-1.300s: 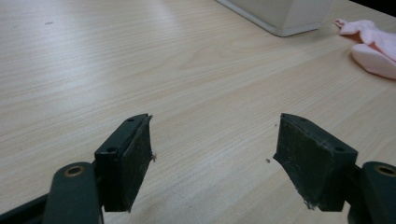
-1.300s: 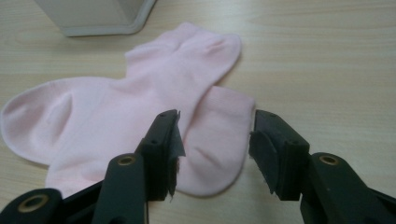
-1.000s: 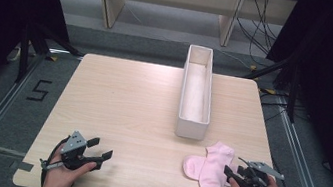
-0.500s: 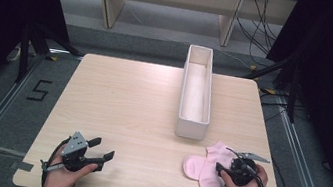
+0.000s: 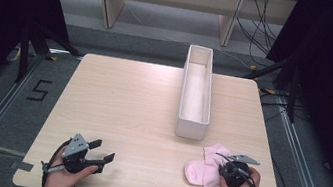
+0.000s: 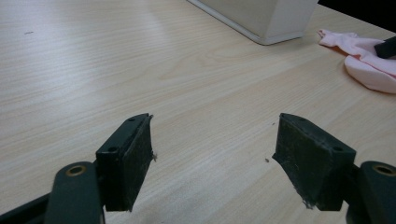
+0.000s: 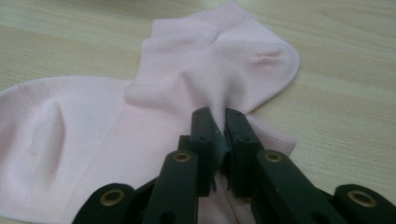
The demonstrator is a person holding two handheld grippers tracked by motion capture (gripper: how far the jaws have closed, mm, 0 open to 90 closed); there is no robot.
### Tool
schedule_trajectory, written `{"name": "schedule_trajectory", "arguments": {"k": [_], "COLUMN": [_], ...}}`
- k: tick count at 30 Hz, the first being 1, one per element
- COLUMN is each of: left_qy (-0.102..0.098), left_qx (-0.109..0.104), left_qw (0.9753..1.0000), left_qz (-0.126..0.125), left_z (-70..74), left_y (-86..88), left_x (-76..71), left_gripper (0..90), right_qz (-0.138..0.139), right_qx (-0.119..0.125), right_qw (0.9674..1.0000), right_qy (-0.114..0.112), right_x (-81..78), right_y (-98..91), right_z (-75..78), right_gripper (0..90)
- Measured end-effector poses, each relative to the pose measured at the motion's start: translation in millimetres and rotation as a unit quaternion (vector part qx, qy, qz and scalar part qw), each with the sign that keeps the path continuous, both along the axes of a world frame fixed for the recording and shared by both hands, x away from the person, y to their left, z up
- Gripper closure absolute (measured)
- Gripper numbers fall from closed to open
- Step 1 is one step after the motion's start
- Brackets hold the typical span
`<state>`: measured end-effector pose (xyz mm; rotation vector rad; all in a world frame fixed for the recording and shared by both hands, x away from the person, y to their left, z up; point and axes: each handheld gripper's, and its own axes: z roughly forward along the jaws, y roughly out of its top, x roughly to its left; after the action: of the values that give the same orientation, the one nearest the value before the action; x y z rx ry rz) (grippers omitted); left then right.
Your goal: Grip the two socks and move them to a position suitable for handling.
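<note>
- High view: the socks [image 5: 207, 168], a pink pair lying overlapped, sit near the table's [image 5: 142, 105] front right corner, just in front of the near end of the long white box [image 5: 195, 98]. Their long axis runs from about 1 o'clock down to 7 o'clock.
- High view: the right gripper [image 5: 232, 171] comes in from the socks' 4 o'clock side, its tip on the fabric. The left gripper [image 5: 101, 150] rests near the front left of the table, well apart from the socks, which lie at its 3 o'clock. The right hand is clearly the nearer one.
- High view: the box's open top lies at about 11 o'clock from the right gripper, with its long axis running straight away from the person. I judge the coming move turns on that: a lift and a short carry forward and slightly left.
- Left gripper view: the jaws stand wide with nothing between them but bare table. The box corner [image 6: 266, 21] shows at 1 o'clock and the socks [image 6: 369, 65] at 2 o'clock.
- Right gripper view: the jaws have just been closing and now stand narrow, pinching a raised fold of the socks [image 7: 140, 116] between the pads. The rest of the fabric spreads out toward 10 and 12 o'clock, flat on the table.
</note>
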<state>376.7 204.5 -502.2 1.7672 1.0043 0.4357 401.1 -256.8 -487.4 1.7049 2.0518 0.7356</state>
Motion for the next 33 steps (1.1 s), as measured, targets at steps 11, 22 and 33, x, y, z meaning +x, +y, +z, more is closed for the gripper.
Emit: {"name": "schedule_trajectory", "arguments": {"k": [11, 22, 33], "left_qy": [0.001, -0.002, -0.003], "left_qx": [0.007, 0.007, 0.009], "left_qw": [1.0000, 1.0000, 0.9999], "left_qz": [-0.004, -0.001, -0.007], "left_z": [0.1, 1.8, 2.9], "left_y": [-2.0, -1.0, -3.3], "left_x": [0.4, 0.0, -1.3], "left_gripper": [26.2, 26.7, 26.9], "right_qz": [0.014, 0.059, 0.090], "right_qx": [0.048, 0.072, 0.081], "right_qw": [0.9986, 0.9956, 0.9926], "right_qy": [0.013, -0.007, -0.008], "right_x": [-7.0, -18.5, -22.1], "right_y": [2.0, 46.7, 99.0], "right_z": [13.4, 33.4, 37.5], "right_gripper": [86.1, 86.1, 86.1]}}
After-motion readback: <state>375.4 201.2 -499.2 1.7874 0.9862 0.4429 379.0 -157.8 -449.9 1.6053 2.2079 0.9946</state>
